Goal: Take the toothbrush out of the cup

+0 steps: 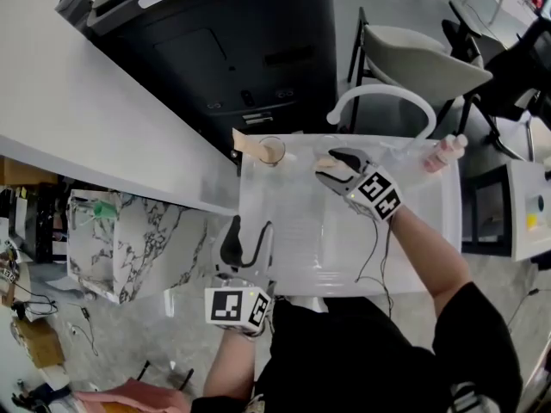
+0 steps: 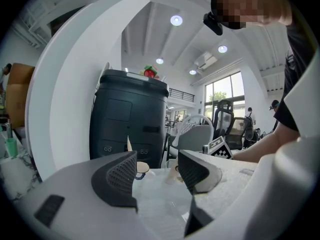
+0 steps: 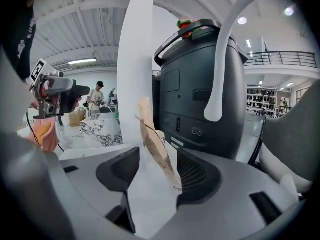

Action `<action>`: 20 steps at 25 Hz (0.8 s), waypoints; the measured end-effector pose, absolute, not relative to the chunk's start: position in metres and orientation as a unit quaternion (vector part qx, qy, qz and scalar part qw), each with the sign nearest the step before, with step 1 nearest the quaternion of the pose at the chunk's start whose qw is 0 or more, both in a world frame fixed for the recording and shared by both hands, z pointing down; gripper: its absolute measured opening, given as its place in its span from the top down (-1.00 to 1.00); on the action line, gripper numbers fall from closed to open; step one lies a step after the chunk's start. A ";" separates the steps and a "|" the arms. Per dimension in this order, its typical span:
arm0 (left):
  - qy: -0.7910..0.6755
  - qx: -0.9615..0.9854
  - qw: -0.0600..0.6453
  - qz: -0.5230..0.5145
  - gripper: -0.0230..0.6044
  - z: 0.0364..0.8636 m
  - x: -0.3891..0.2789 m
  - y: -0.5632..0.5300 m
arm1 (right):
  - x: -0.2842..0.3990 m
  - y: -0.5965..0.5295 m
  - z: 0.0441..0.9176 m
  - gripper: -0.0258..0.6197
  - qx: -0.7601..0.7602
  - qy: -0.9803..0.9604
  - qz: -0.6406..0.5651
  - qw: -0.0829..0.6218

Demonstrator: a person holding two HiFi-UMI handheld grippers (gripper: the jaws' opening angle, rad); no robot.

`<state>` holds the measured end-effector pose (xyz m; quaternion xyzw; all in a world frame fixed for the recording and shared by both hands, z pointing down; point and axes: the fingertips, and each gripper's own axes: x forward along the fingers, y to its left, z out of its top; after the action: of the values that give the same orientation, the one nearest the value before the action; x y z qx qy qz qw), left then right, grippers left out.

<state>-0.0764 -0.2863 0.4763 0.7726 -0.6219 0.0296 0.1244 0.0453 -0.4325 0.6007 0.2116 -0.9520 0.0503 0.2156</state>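
Right gripper [image 3: 158, 176] half-wide, jaws astride toothbrush [image 3: 152, 139], not pinching. Handle stands between pads, leaning to upper left in right gripper view, foot beside right pad. Left gripper [image 1: 245, 243] wide, empty, well apart.

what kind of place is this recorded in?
Likely an open lab or office hall, not a home: office chair, ceiling spotlights set high, mezzanine railing.

Cup [image 3: 160, 134] mostly hidden behind toothbrush [image 3: 152, 144]; its rim blurred.
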 end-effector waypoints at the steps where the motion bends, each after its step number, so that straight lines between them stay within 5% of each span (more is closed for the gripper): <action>1: -0.624 0.771 0.125 0.031 0.16 0.477 -0.077 -0.285 | 0.044 -0.434 0.604 0.21 0.210 -0.952 0.050 0.217; 10: -0.638 0.758 0.131 0.034 0.16 0.482 -0.084 -0.278 | 0.049 -0.449 0.621 0.61 0.229 -0.946 0.046 0.223; 20: -0.638 0.759 0.126 0.027 0.16 0.477 -0.088 -0.269 | 0.048 -0.449 0.598 0.79 0.250 -0.945 0.013 0.208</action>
<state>-0.0881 -0.2694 0.4770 0.7589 -0.6383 0.0265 0.1263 0.0484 -0.4491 0.5975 0.2505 -0.9454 0.0133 0.2083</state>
